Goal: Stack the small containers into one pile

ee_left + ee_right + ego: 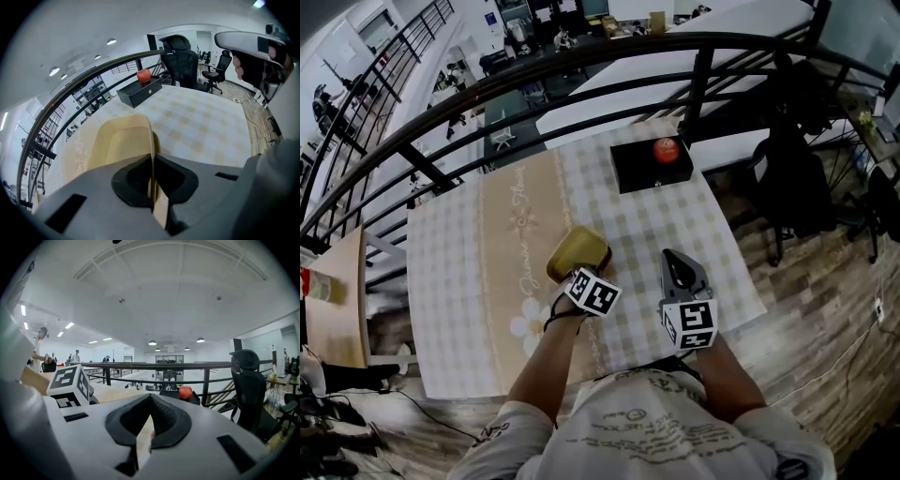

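My left gripper (152, 174) is clenched on the side wall of the yellow container (123, 140), with the wall pinched between the jaws. The container sits tilted over the middle of the table (478, 281); I can't tell if it touches the cloth. Just beside it, my right gripper (149, 425) is clamped together with nothing in it. At the far edge there's a black box (649, 169) with a red ball (666, 149) on top.
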Demonstrator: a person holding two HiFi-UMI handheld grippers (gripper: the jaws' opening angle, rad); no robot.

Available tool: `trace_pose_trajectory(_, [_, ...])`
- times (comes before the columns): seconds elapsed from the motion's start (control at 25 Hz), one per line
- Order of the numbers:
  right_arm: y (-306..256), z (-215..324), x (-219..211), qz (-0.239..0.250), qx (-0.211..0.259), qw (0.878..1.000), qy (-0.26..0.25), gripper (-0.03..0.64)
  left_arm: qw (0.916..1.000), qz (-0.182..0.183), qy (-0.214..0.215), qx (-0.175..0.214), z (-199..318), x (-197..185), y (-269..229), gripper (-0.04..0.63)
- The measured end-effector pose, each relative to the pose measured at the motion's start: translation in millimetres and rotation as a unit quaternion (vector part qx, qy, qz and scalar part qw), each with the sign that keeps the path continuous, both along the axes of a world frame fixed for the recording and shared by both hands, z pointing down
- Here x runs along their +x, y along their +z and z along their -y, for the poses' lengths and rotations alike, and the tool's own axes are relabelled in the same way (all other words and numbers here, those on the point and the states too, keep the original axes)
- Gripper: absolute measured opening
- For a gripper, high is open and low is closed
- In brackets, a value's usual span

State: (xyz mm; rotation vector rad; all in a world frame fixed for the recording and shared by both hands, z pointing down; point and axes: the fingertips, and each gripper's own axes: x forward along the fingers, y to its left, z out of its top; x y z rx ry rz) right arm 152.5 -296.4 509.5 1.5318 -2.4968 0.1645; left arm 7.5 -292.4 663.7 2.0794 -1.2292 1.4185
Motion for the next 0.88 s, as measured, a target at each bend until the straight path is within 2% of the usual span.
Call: trace_pose_trajectory(0.88, [8.3,2.3,-4.3,-0.012,-0.011,1.000,-0.016,0.003,0.9994,0.007,0.004,-0.034,-4.8,5.6,22.5,0.012])
